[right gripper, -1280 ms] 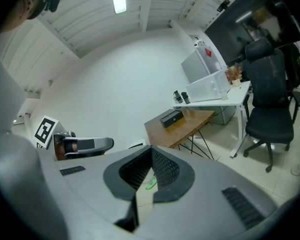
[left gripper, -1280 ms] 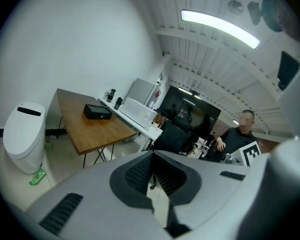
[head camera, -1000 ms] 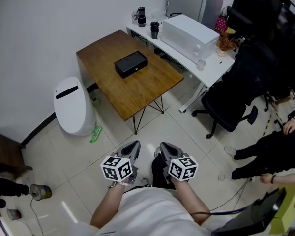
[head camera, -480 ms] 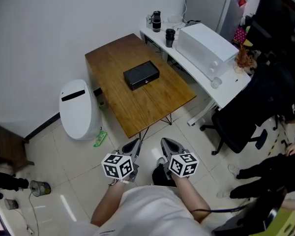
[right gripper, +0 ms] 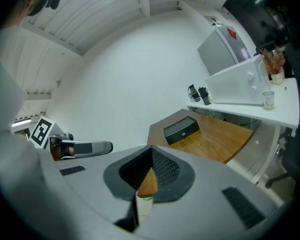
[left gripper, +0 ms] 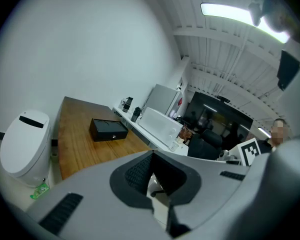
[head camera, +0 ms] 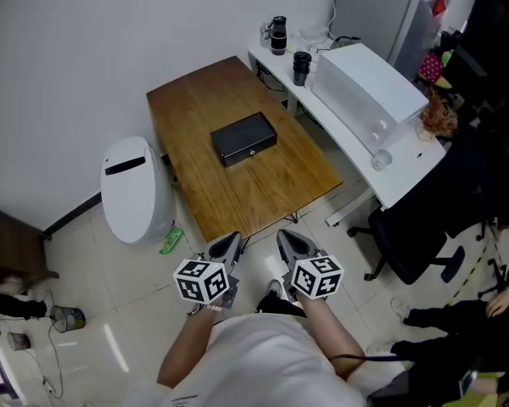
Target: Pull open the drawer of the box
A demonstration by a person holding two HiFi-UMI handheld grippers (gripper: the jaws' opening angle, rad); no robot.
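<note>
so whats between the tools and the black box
Just bare wooden table between the left tool, the right tool and the black box; head view shows it.

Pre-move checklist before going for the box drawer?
1. Box on the table, in view: ok.
2. Drawer knob faces the tongs: ok.
3. Left tongs and right tongs within reach of the knob: not ok; both are back at the table's near edge.
4. Tongs open for the knob: not ok; both are shut and empty.
5. Drawer slides freely: cannot tell.
</note>
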